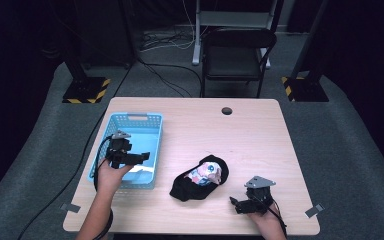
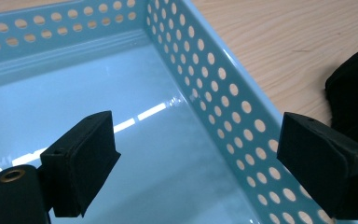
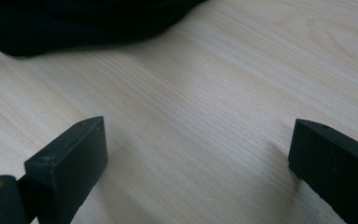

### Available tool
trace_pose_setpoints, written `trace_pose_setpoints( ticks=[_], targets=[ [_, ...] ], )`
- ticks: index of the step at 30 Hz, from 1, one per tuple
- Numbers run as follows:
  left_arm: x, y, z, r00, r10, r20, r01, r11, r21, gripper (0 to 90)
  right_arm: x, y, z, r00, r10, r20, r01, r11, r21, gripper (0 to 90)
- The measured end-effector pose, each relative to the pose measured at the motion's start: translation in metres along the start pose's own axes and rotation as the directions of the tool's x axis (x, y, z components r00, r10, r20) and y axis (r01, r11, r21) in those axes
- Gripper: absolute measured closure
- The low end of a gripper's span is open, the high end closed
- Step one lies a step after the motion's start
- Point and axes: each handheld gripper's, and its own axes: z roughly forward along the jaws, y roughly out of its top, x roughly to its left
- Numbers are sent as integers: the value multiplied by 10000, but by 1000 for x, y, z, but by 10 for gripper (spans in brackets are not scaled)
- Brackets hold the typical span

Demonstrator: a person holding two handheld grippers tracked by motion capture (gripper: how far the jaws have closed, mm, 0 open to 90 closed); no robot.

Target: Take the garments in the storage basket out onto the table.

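Both grippers are hanging apart and empty: left gripper [image 1: 142, 156] is hovering over the blue basket [image 1: 152, 120], right gripper [image 1: 235, 204] is idling near the black cloth bundle [image 1: 200, 179], probably needing grabbing next

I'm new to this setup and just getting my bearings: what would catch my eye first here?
Probably the light blue perforated basket at the table's left, with the left gripper open over its right wall. Next, the black cloth near the table's middle with a pink patterned piece lying on it. The right gripper waits open at the near right edge of the wooden table.
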Motion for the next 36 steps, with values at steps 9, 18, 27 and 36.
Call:
trace_pose_setpoints(
  ticks=[9, 18, 27, 36],
  targets=[
    [4, -1, -1, 9998, -178, -22, 178, 9998, 41, 110, 0, 0, 0, 10000, 1, 2, -1, 10000, -2, 38],
    [11, -3, -4, 9991, -300, -300, 302, 9995, 50, 108, 0, 0, 0, 10000, 0, 1, 0, 10000, -3, 38],
    [17, -3, -11, 9970, -432, -636, 428, 9990, -86, 106, 0, 0, 0, 10000, -1, 1, 1, 10000, -4, 38],
    [10, 3, -21, 9737, 322, -2255, -291, 9994, 174, 94, 0, 0, 0, 10000, 0, 1, 0, 10000, 0, 38]
  ],
)
